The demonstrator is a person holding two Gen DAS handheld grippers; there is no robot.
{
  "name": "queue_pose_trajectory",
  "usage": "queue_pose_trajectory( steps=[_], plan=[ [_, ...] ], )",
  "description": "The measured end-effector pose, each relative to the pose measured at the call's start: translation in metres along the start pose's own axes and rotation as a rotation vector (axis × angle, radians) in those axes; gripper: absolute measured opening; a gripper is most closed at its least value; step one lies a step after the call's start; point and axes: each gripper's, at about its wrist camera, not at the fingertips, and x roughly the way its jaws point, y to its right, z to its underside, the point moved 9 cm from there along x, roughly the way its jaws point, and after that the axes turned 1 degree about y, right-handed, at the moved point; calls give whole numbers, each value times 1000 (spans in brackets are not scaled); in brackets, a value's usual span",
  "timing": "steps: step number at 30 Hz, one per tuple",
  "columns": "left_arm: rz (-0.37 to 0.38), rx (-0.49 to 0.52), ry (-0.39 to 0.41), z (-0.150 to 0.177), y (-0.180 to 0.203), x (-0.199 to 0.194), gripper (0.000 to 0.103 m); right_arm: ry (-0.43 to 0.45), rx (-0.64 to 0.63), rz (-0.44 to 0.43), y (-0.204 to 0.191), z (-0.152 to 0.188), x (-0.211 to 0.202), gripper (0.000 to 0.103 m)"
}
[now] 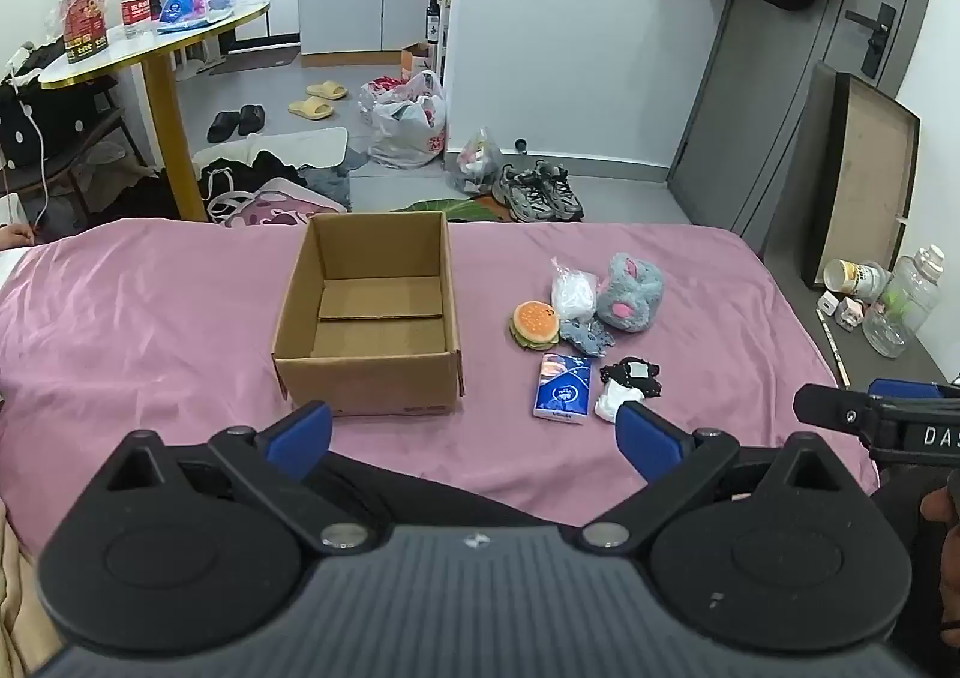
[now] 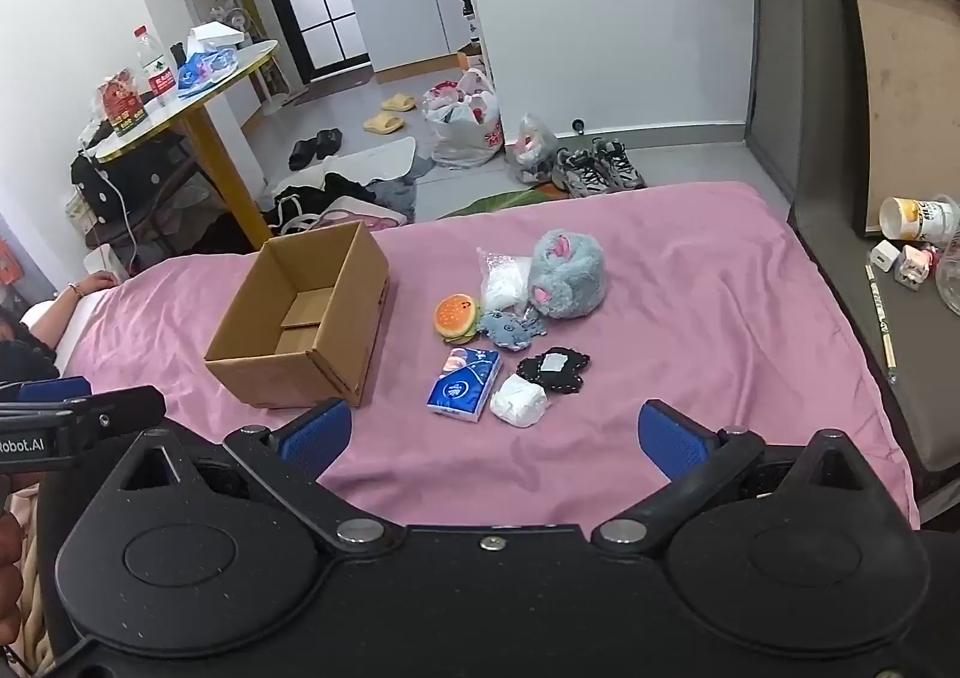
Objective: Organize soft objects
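Looking along my left gripper point(image 1: 474, 429), I'm holding it spread wide and empty, hovering low over the pink bedspread point(image 1: 150, 318). The cardboard box point(image 1: 367, 318) is sitting straight ahead, open and with nothing in it, its near wall just beyond my left pad. Off to the right, the soft things are lying in a loose cluster: a burger toy point(image 1: 534, 324), a blue tissue pack point(image 1: 563, 389), a grey plush point(image 1: 630, 291), a clear bag of white stuff point(image 1: 573, 288), a small blue-grey plush point(image 1: 585, 335), a black lacy piece point(image 1: 636, 375) and a white wad point(image 1: 613, 399). My right gripper's tip is poking in at the far right edge.

Switching to my right gripper point(image 2: 495, 435), I'm keeping it just as wide apart, gripping nothing. From here the white wad point(image 2: 519, 401) and tissue pack point(image 2: 464, 384) are nearest, almost centred between my pads. My judgement: I should be going for one of those first, coming down over it, squeezing mid-body, then carrying it left over the box point(image 2: 300, 318) rim.

This view is showing clear gaps between the pieces, which the left view crowds together; the left view is showing the bare box floor better.
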Motion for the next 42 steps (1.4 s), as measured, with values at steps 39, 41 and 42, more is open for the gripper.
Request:
queue_pose_trajectory(
  steps=[39,41,42],
  plan=[
    [10,-10,-15,0,-4,6,100,3,-19,85,5,-1,4,103],
    [9,-10,-15,0,-4,6,100,4,-18,84,5,0,4,103],
    [7,-10,-15,0,-4,6,100,4,-19,85,4,0,4,103]
  ],
)
